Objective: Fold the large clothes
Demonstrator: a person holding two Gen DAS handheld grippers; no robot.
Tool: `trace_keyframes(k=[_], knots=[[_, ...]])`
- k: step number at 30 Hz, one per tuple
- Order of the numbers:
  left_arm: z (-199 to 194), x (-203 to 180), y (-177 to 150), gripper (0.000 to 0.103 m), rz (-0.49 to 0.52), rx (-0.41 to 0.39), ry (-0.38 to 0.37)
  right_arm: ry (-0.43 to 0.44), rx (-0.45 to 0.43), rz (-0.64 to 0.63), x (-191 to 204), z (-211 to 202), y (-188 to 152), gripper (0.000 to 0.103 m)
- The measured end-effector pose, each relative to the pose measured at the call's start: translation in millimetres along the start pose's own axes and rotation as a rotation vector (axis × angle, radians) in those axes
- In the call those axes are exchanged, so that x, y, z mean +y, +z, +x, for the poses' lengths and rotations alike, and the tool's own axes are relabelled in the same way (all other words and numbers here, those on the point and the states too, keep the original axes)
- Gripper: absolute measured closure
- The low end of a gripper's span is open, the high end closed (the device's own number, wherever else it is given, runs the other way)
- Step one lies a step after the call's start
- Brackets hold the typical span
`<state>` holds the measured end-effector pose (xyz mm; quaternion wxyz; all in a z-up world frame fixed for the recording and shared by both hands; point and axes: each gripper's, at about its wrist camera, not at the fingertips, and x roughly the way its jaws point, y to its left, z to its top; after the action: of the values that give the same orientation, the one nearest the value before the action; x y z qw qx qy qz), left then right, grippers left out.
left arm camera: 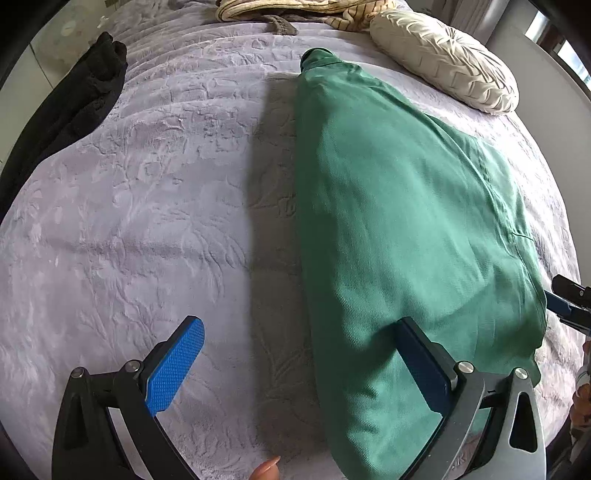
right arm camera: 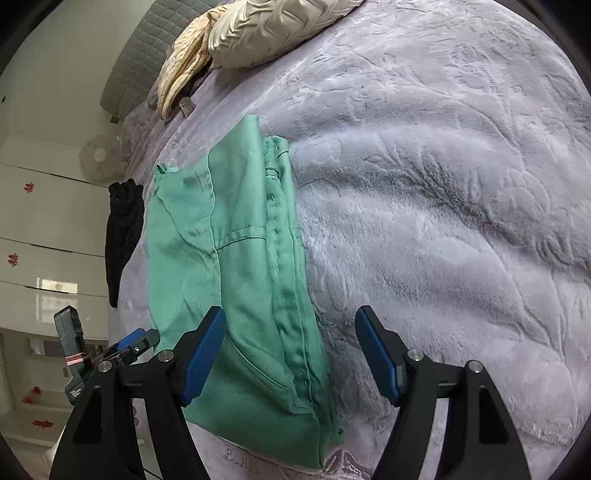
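Left gripper [left arm camera: 301, 363], bottom of the left wrist view: black frame, blue pads with fine diamond grip, fingers spread wide, grasping nothing. Left pad [left arm camera: 177, 363] sits over bare blanket; right finger [left arm camera: 424, 363] overlaps the garment's near end, contact unclear. A fingertip [left arm camera: 266, 469] pokes in at bottom centre.

Right gripper [right arm camera: 290, 360], bottom of the right wrist view: same build, fingers released wide, nothing between them but the garment's right edge and blanket. Its left pad [right arm camera: 205, 356] is over the green cloth, right pad [right arm camera: 378, 356] over blanket. In this view the left gripper shows at lower left, just beside the garment's near left corner.

Garment [left arm camera: 399, 221], green woven cotton-like cloth, folded into a long narrow strip, running from the bottom centre-right of the left wrist view up to a point near top centre. In the right wrist view the garment [right arm camera: 236, 277] lies left of centre; layered, stitched seams, a pocket seam and a row of small snaps or stitches along the right edge. Smooth, a few soft creases.

Blanket [left arm camera: 129, 221], lilac plush with embossed leaf pattern, covers the whole bed; printed lettering at its near hem in the right wrist view.

Black knit cloth [left arm camera: 70, 114], upper left, draped over the bed edge.

Cream pleated cushion [left arm camera: 447, 62], upper right, round, puffy. Striped beige fabric [left arm camera: 306, 9] bunched along the top edge.
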<state>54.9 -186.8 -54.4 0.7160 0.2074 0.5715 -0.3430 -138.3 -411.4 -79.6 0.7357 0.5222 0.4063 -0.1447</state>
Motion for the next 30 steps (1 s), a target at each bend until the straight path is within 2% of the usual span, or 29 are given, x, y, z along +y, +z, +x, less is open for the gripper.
trace_keyframes(k=[10,13,17,22,28,30], knots=[[-1,-4,5,0.0,-0.004,-0.004,-0.012,0.022,0.013,0.001,-4,6,11,0.027],[-3,-4,9,0.0,-0.013,-0.017,-0.063,0.042,0.018,-0.005,-4,7,17,0.027],[2,0,18,0.0,-0.028,0.003,-0.185,0.094,0.027,-0.02,-2,12,27,0.027],[21,-5,23,0.0,-0.007,0.046,-0.231,0.164,0.062,-0.006,-4,28,47,0.027],[48,-14,21,0.0,-0.009,0.093,-0.346,0.279,0.151,0.002,-4,64,66,0.027],[53,-19,21,0.0,-0.016,0.099,-0.367,0.266,0.158,-0.012,0,76,74,0.026]])
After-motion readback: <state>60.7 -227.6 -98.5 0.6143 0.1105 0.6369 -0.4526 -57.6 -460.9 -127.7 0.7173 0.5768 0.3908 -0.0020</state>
